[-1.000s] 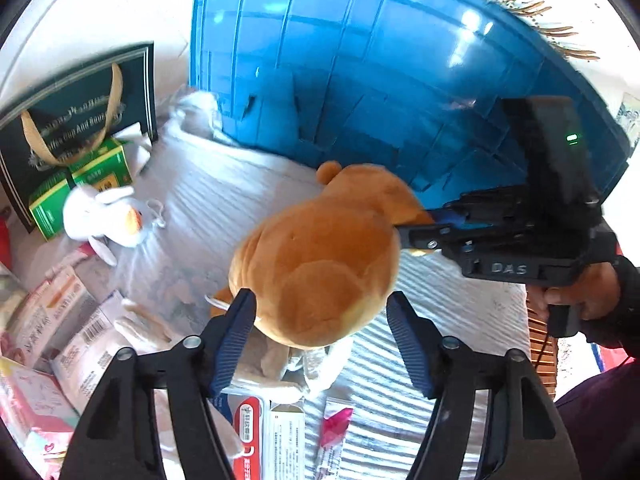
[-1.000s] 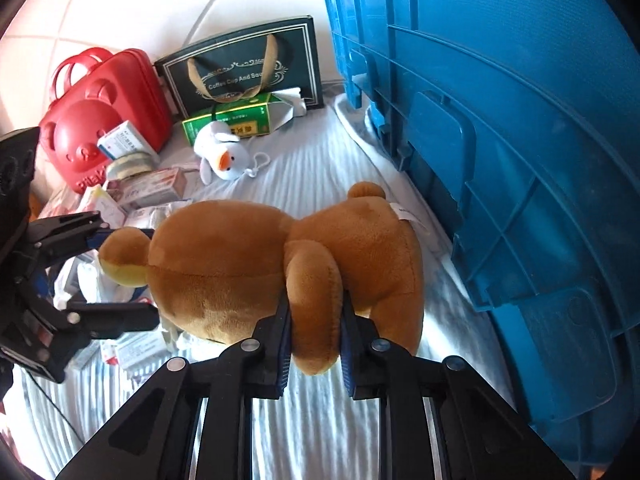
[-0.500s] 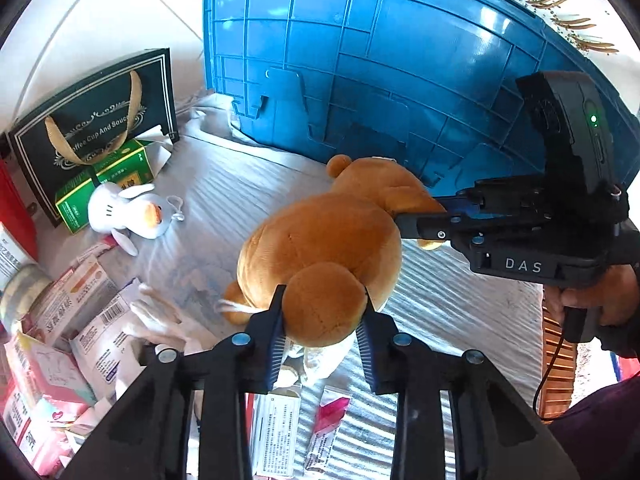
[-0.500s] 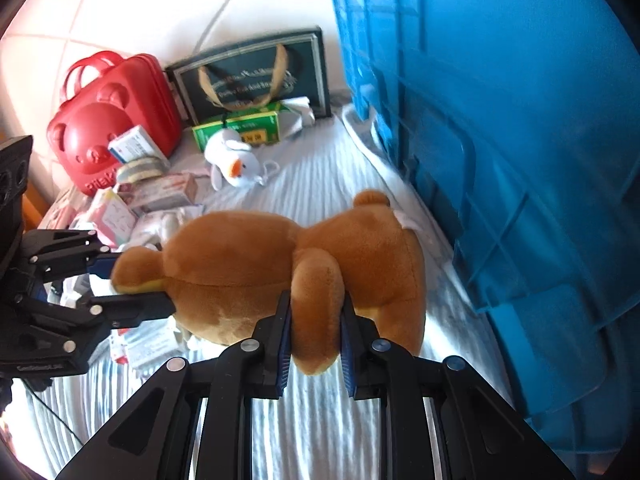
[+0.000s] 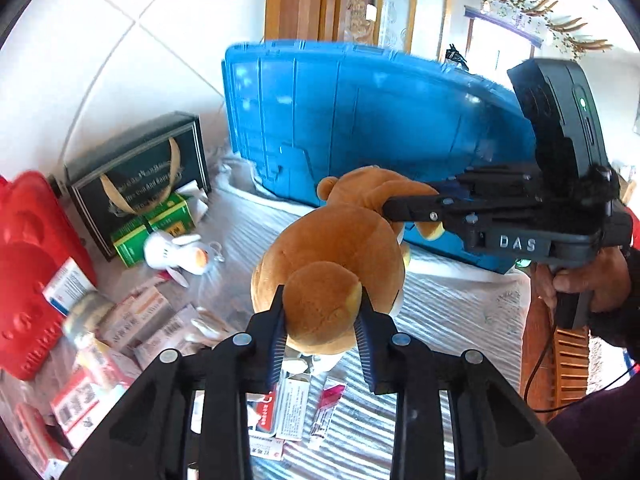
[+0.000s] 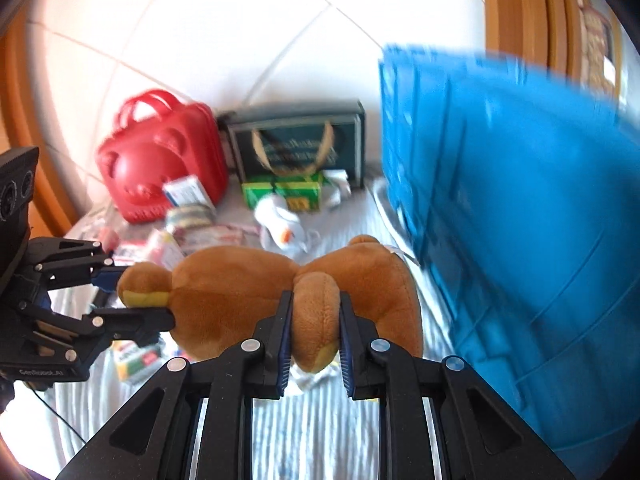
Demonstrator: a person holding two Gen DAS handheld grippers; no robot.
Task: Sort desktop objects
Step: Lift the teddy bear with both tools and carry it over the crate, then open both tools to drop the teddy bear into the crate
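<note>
Basically, the brown plush bear [image 5: 332, 256] is slung between both tools, lifted off the striped cloth [image 5: 448, 312] and hanging just in front of the blue crate [image 5: 360, 120]. Left gripper [image 5: 322, 332] has its jaws clamped on one rounded limb end, a foot by the look of it; plush bulges between the pads. Right gripper [image 6: 315, 330] is clamped on another stubby limb near the bear's middle, pile squashed flat there too.

Handling, my read: light, soft, fully compressible. No breakage risk, and the fuzzy fabric should grip well against the ribbed pads. Downside is zero stiffness: the body sags and swings between the two holds, so a limb pinch steers it poorly. A bite deeper on the torso would control it better, but the jaws look too narrow for that, so limbs are the practical handles.

Below and to the left: white plush toy [image 5: 176, 252], green box [image 5: 152, 228], dark gift bag [image 5: 136, 176], red case [image 5: 28, 264], scattered medicine boxes [image 5: 132, 320]. Crate rim is blurred in the right wrist view.
</note>
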